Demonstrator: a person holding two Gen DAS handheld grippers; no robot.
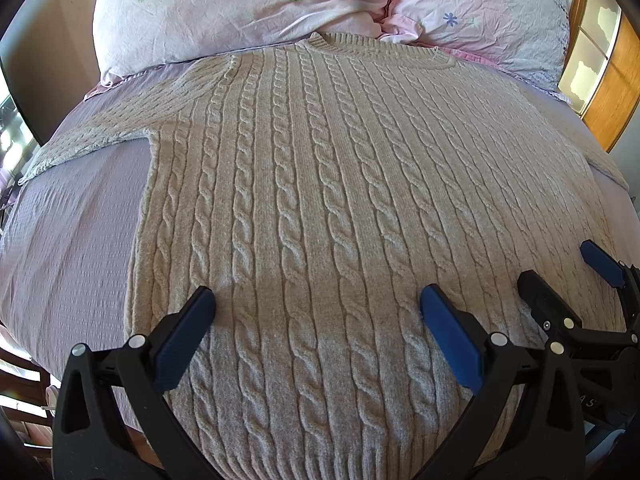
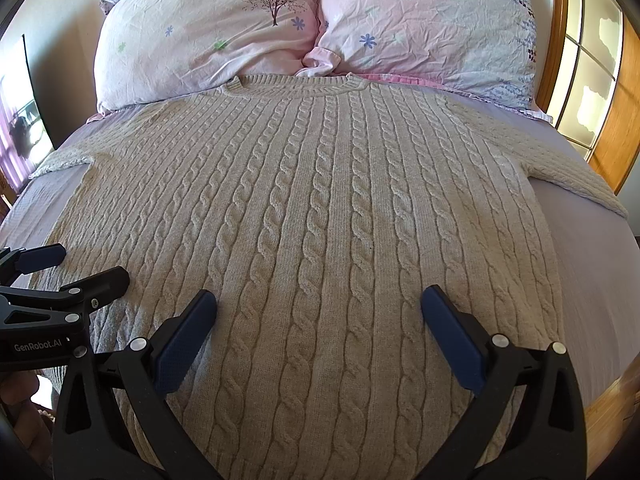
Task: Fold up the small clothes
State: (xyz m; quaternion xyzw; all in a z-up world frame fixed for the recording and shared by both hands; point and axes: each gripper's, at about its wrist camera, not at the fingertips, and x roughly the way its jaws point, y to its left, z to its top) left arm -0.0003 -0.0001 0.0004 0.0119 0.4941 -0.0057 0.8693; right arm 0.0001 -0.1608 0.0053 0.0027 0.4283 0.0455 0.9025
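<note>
A beige cable-knit sweater [image 1: 320, 180] lies flat and spread out on the bed, neck towards the pillows, both sleeves out to the sides. It also shows in the right wrist view [image 2: 320, 208]. My left gripper [image 1: 318, 304] is open and empty, hovering over the sweater's lower middle near the hem. My right gripper [image 2: 320, 304] is open and empty over the lower part too, to the right of the left one. The right gripper shows at the right edge of the left wrist view [image 1: 560, 276]; the left gripper shows at the left edge of the right wrist view [image 2: 72, 268].
The sweater rests on a lilac bedsheet [image 1: 72, 240]. Two pink flowered pillows [image 2: 208, 40] [image 2: 432, 28] lie at the head of the bed. A wooden-framed window or door [image 2: 592, 80] stands to the right. A wooden bed edge [image 2: 616, 392] shows at lower right.
</note>
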